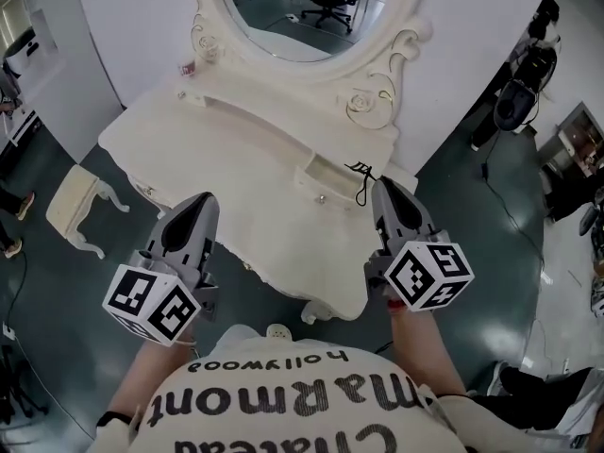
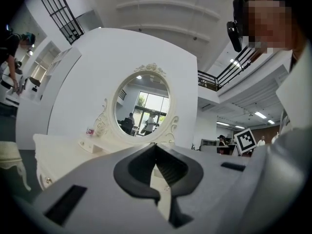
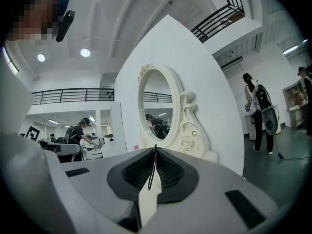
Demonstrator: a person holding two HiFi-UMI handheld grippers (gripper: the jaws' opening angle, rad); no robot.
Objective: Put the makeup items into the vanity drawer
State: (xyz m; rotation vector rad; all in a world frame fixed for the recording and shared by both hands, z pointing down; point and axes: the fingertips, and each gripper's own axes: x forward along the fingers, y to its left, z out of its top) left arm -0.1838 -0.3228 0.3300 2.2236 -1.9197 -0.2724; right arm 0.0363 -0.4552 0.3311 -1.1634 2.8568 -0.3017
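Your right gripper (image 1: pixel 378 187) has its fingers (image 3: pixel 170 172) pinching a thin black loop (image 1: pixel 360 179) at the open drawer (image 1: pixel 319 189), not yet dropped in, while your left gripper (image 1: pixel 202 200), fingers pressed together, carries nothing.

Surface (image 1: pixel 236 149) is painted cream. Mirror frame (image 1: pixel 377 97) is matched in cream, carved with scrolls and a rose. Left gripper (image 1: pixel 201 201) and right gripper (image 1: pixel 383 189) are coloured grey, with black pads (image 3: pixel 170 172) and black-on-white square markers (image 1: pixel 429 276). A thin black cord (image 1: pixel 361 185) is clamped in the right gripper. Floor (image 1: pixel 472 215) is coloured dark teal-grey.
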